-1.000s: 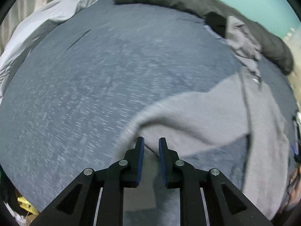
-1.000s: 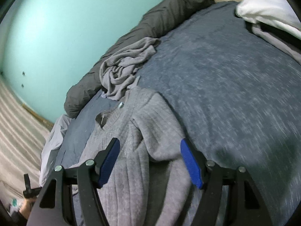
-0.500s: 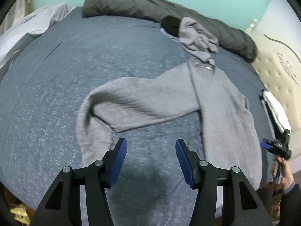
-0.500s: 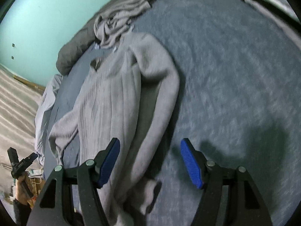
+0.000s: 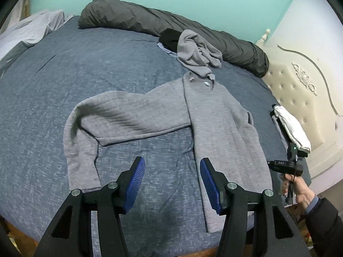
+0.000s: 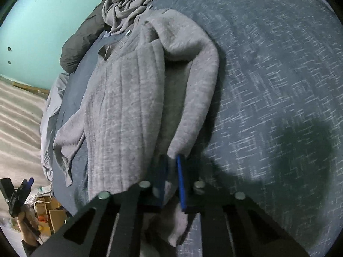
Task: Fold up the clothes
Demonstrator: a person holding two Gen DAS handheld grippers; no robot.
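Observation:
A grey ribbed sweater (image 5: 218, 120) lies flat on the blue bed (image 5: 64, 68), collar toward the far side. One sleeve (image 5: 120, 117) is spread out to the left and bends back toward me. My left gripper (image 5: 171, 180) is open and empty, held above the bed near the sweater's hem. My right gripper (image 6: 171, 171) is shut on the other sleeve's cuff (image 6: 184, 141), beside the sweater body (image 6: 128, 107). The right gripper also shows in the left wrist view (image 5: 285, 165), held by a hand at the bed's right edge.
A crumpled grey garment (image 5: 197, 51) lies just past the collar. A dark grey rolled duvet (image 5: 163, 25) runs along the teal wall. A pale sheet (image 5: 32, 30) is bunched at far left. A cream headboard (image 5: 304, 98) and a white pillow (image 5: 291, 128) are at right.
My left gripper let go of the left sleeve, opened and pulled back. My right gripper moved down to the right sleeve's cuff and shut on it.

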